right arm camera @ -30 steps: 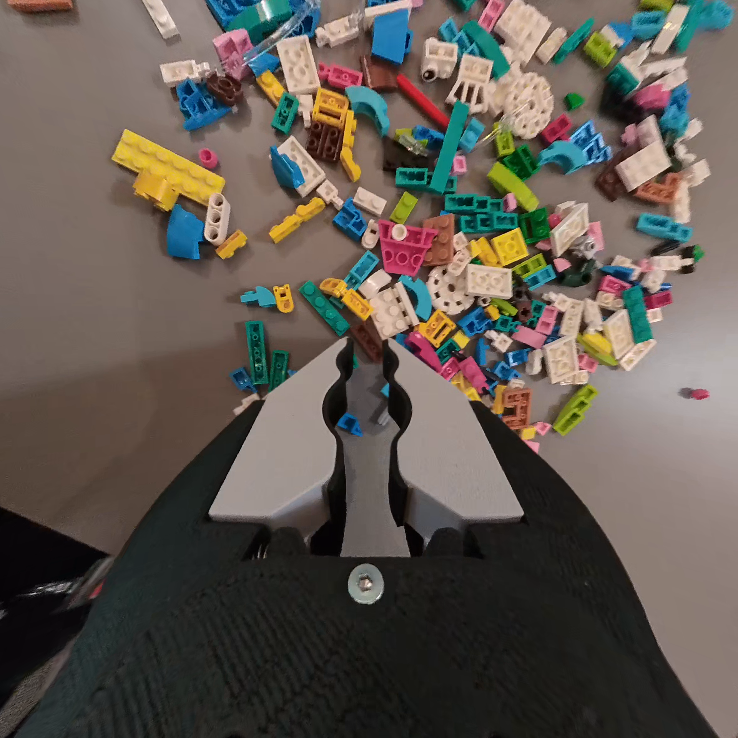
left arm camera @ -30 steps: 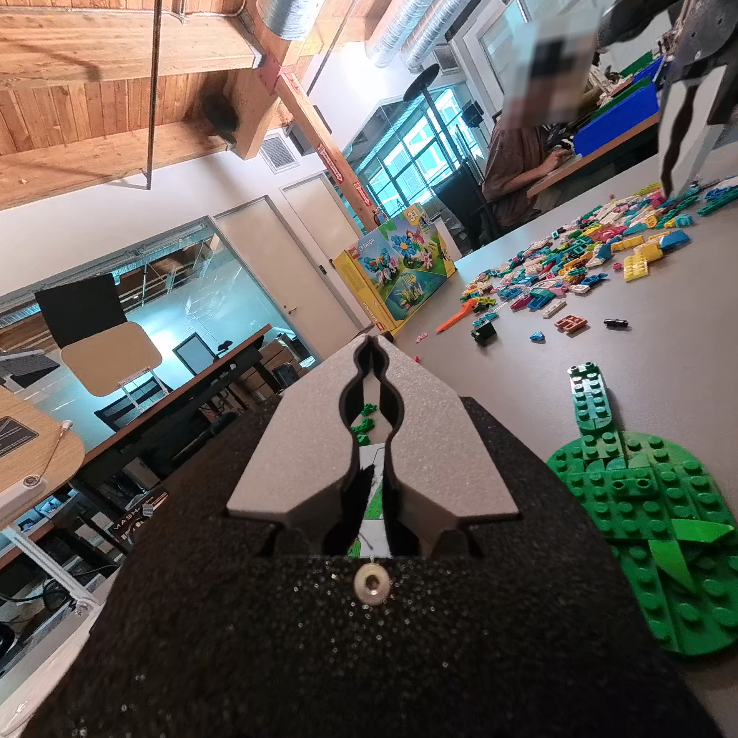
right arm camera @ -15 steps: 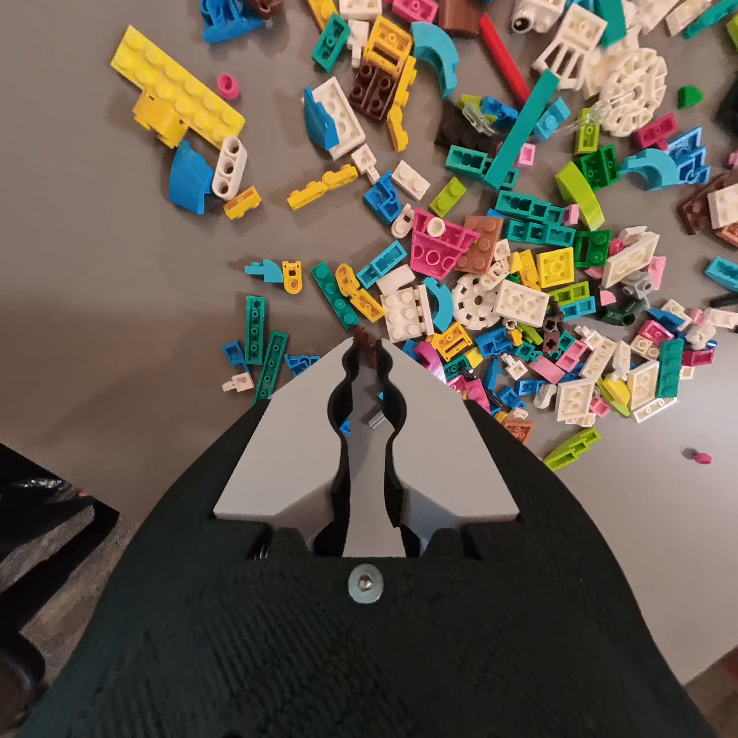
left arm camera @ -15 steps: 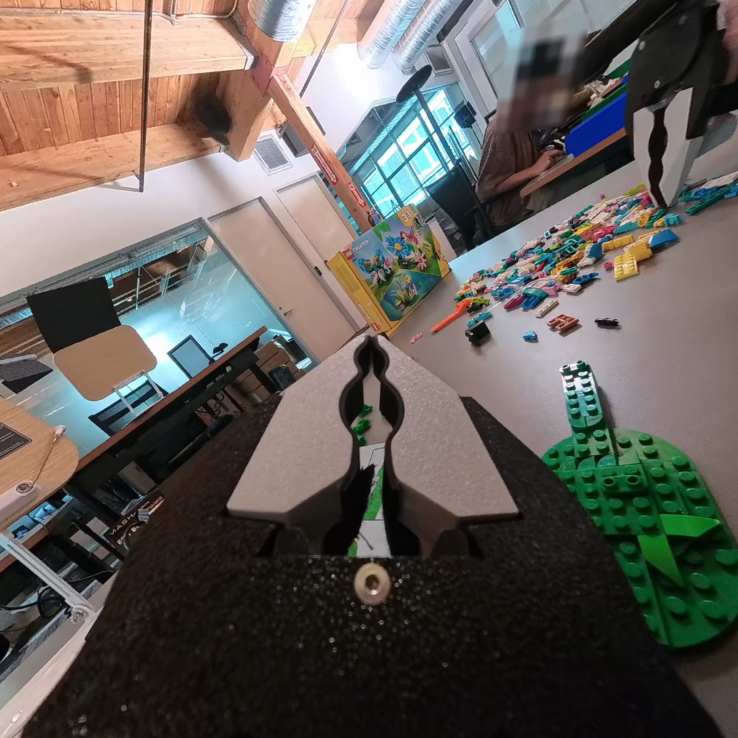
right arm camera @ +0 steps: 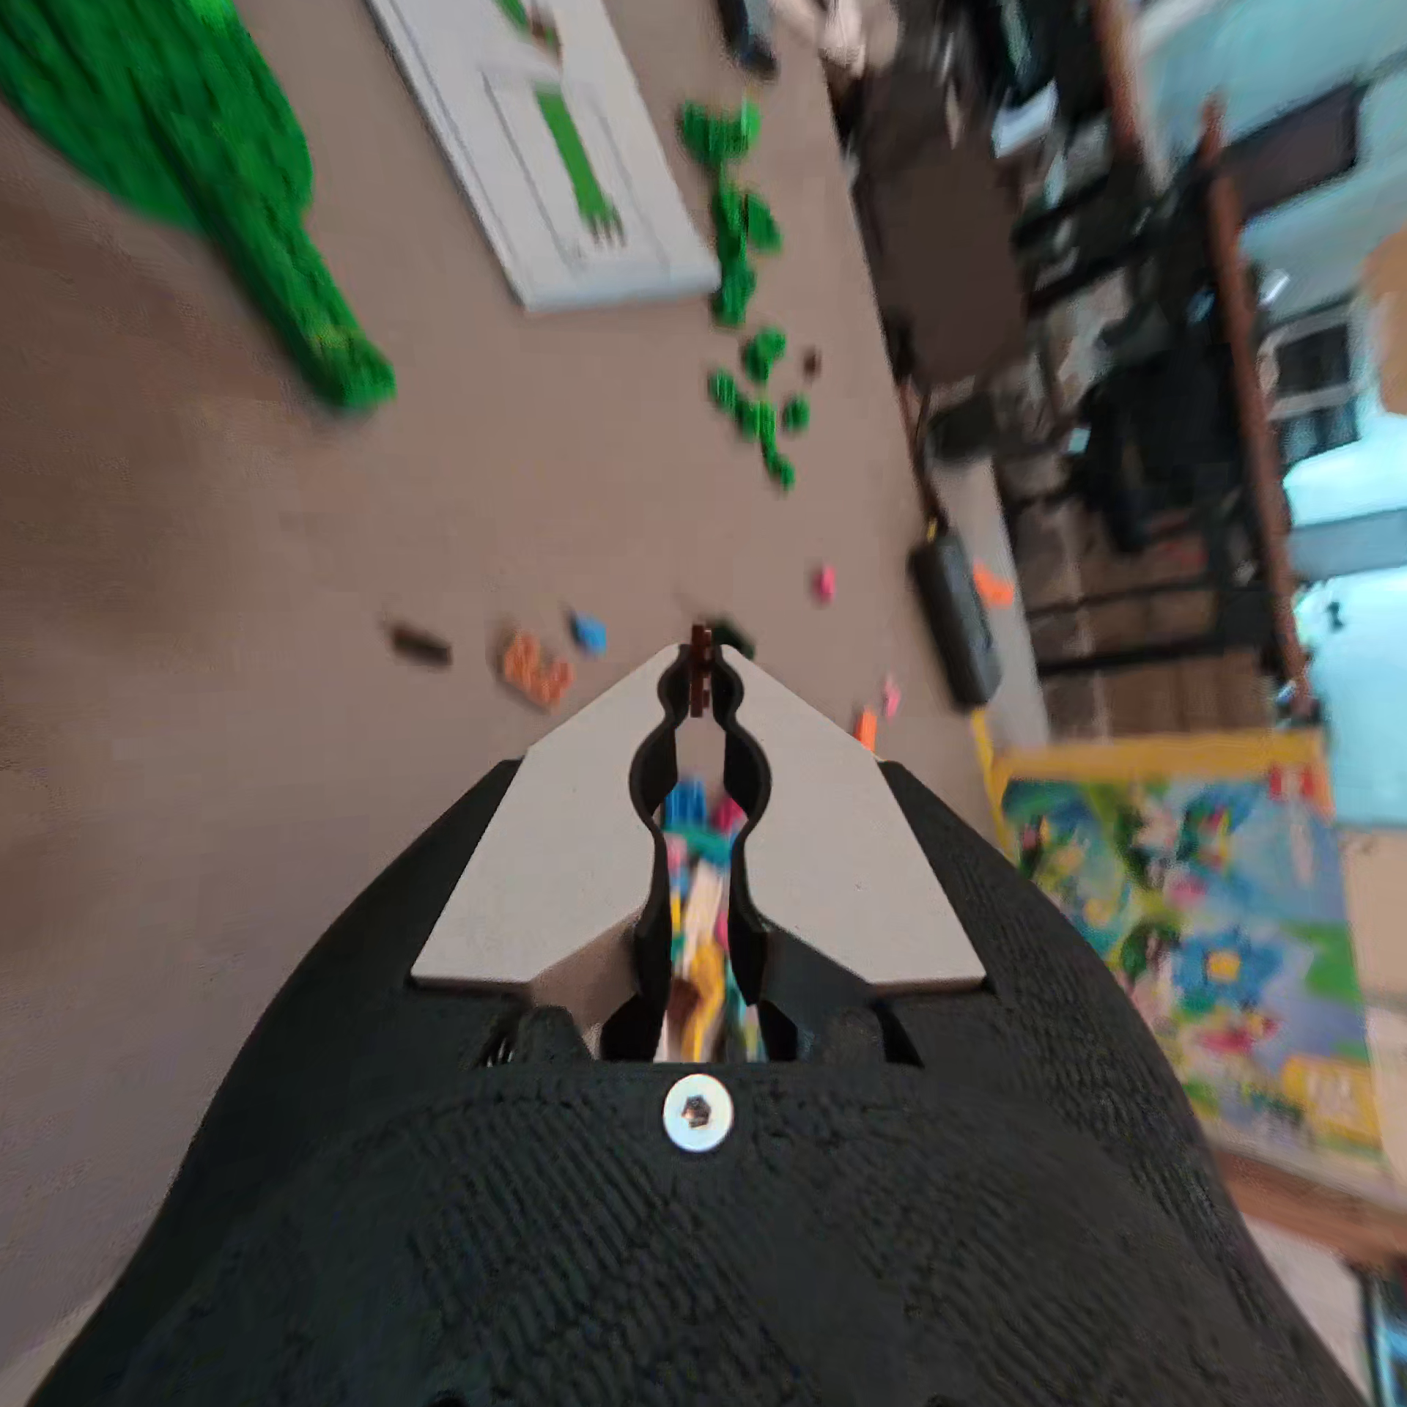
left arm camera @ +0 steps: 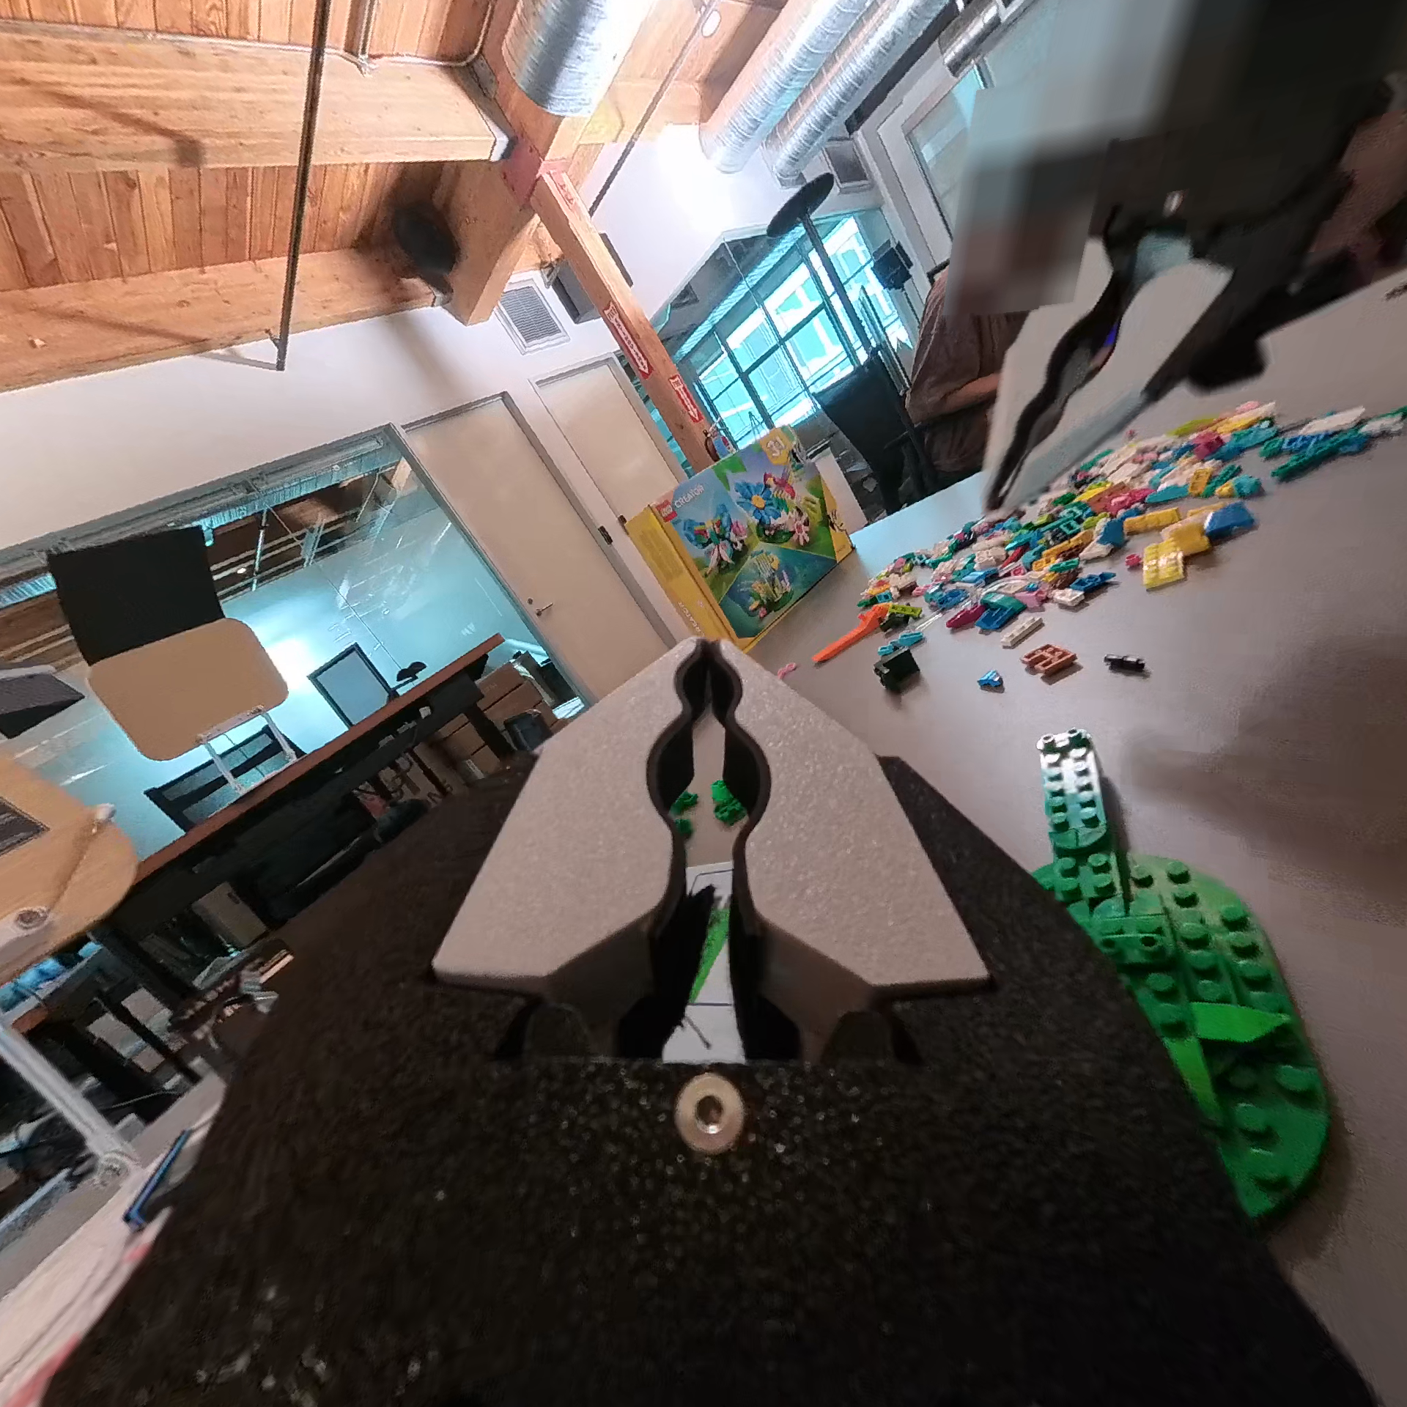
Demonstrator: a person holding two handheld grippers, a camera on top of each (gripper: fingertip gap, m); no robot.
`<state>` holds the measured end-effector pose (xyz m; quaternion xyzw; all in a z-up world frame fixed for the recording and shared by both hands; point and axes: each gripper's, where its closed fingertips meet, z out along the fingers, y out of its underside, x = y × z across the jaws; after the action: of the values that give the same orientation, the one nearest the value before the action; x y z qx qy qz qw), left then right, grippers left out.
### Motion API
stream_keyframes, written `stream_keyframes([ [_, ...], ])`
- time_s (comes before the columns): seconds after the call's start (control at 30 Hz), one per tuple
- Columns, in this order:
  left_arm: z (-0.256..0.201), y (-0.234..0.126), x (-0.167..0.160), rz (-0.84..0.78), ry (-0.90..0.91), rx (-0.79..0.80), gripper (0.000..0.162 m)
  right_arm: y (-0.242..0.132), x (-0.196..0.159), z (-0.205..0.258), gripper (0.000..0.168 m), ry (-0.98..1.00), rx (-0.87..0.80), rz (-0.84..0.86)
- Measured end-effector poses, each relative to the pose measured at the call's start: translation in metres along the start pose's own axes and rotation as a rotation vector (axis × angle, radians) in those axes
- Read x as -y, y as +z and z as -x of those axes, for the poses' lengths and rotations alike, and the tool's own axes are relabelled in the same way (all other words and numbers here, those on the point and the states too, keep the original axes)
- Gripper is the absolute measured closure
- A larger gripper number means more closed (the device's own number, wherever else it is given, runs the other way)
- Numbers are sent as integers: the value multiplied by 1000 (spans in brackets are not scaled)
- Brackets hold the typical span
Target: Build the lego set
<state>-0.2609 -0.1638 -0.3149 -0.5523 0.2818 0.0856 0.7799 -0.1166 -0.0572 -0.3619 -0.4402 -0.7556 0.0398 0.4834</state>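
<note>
My right gripper (right arm camera: 700, 661) is shut on a small brown lego piece (right arm camera: 699, 671) held edge-on at its tips, lifted above the table. It also shows in the left wrist view (left arm camera: 1012, 487), blurred, over the pile of loose bricks (left arm camera: 1081, 548). The green lego build (left arm camera: 1188, 990), a rounded plate with a long stem, lies flat on the grey table (left arm camera: 1256, 700) right of my left gripper (left arm camera: 704, 651), which is shut and empty. The green build also shows in the right wrist view (right arm camera: 190, 175), blurred.
The white instruction booklet (right arm camera: 563, 152) lies beside a scatter of small green pieces (right arm camera: 750, 304). The lego box (left arm camera: 750, 552) stands at the table's far edge. An orange plate (right arm camera: 537, 674) and a few stray bricks lie between pile and build. A person sits at the far desk. My hands' fingertips stand some 20 centimeters from each other. To reach the orange plate (right arm camera: 537, 674) in a straight line is about 7 centimeters for my right fingers, about 20 centimeters for my left.
My right gripper closed on a brown piece from the pile, lifted it and swung round fast toward the green build and booklet. My left gripper stayed shut, shifting only slightly.
</note>
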Motion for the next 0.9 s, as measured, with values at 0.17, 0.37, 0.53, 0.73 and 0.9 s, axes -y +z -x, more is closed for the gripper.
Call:
stream_keyframes([
  [0.17,5,-10,14,-61,-151,13,162,63,104,32,165,81,106,-254],
  [0.37,21,-17,13,-72,-251,71,155,96,180,2,165,120,-102,-465],
  [0.53,34,-23,3,-21,-422,88,141,100,200,-8,165,7,-333,-530],
  [0.73,41,-24,-7,23,-533,106,131,87,208,6,165,-249,-499,-543],
  [0.9,42,-23,-19,72,-588,114,131,84,210,15,166,-472,-594,-504],
])
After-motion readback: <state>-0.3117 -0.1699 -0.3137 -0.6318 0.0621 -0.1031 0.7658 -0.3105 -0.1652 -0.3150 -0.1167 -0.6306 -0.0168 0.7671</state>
